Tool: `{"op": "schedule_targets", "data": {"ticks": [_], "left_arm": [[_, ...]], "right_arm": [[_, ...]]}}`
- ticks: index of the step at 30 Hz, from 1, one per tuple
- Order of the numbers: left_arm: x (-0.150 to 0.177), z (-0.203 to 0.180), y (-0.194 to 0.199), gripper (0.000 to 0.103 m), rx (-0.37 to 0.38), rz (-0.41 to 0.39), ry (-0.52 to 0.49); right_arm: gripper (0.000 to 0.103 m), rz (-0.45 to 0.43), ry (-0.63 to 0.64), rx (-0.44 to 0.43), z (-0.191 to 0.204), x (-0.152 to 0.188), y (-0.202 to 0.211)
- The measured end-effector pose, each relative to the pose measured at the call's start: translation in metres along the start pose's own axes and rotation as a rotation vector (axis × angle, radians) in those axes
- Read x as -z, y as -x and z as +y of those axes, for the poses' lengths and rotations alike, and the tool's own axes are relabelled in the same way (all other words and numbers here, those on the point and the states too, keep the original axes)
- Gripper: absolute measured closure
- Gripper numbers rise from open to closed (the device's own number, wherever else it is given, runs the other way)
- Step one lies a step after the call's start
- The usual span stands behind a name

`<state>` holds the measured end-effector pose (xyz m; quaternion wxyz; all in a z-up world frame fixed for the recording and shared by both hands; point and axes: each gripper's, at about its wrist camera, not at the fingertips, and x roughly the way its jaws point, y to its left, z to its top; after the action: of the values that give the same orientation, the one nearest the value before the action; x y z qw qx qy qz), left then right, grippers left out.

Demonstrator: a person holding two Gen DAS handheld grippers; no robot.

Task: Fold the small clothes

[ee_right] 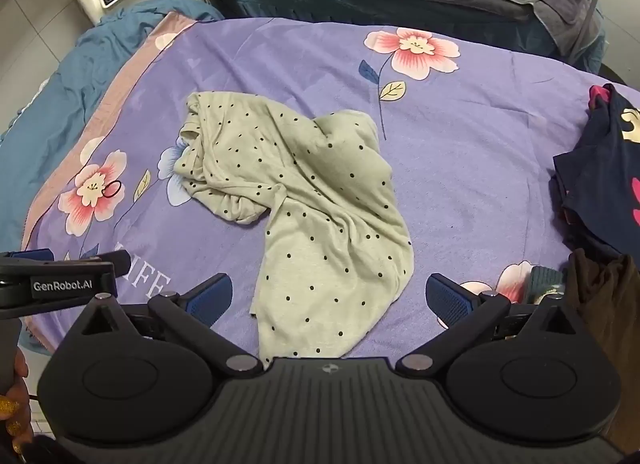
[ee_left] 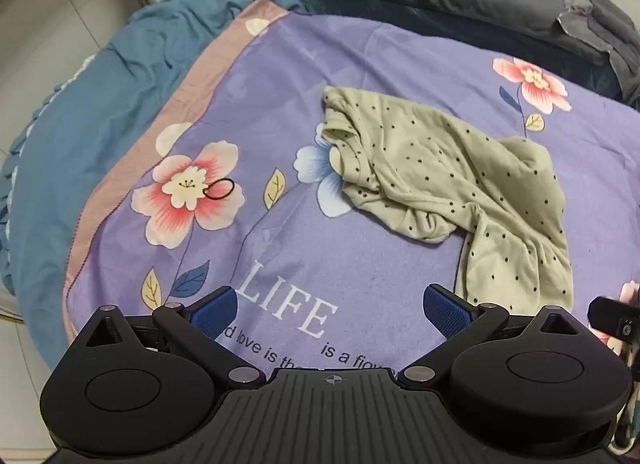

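Left gripper (ee_left: 331, 312) gapes empty over the purple blanket (ee_left: 360, 48) printed "LIFE"; the polka-dot garment (ee_left: 448, 184) lies crumpled at two o'clock, unfolded.

Right gripper (ee_right: 329, 300) is spread too, garment (ee_right: 304, 200) at twelve. "GenRobot.AI" reads at nine; dark clothes (ee_right: 600, 184) wait at three.

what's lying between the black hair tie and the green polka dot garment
Only bare purple floral blanket shows between the hair tie and the polka-dot garment, with a printed blue flower there. Both wrist views show this.
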<state>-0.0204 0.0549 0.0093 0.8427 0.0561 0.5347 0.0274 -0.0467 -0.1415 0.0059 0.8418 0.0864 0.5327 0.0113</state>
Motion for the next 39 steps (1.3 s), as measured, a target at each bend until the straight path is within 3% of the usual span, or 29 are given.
{"op": "schedule_targets", "data": {"ticks": [11,16,32,39], "left_arm": [[0.005,0.000,0.014,0.000,-0.047,-0.062,0.007],[0.006,0.002,0.011,0.000,-0.054,-0.043,0.014],[0.006,0.000,0.005,0.000,-0.042,-0.019,0.008],[0.005,-0.005,0.006,0.000,-0.040,-0.024,-0.020]], "right_arm": [[0.000,-0.013,0.022,-0.025,0.002,0.003,0.002],[0.000,-0.022,0.017,-0.041,0.001,0.003,0.003],[0.000,-0.029,0.064,0.026,0.003,0.001,-0.002],[0.000,0.007,0.046,-0.002,0.002,0.001,-0.004]]}}
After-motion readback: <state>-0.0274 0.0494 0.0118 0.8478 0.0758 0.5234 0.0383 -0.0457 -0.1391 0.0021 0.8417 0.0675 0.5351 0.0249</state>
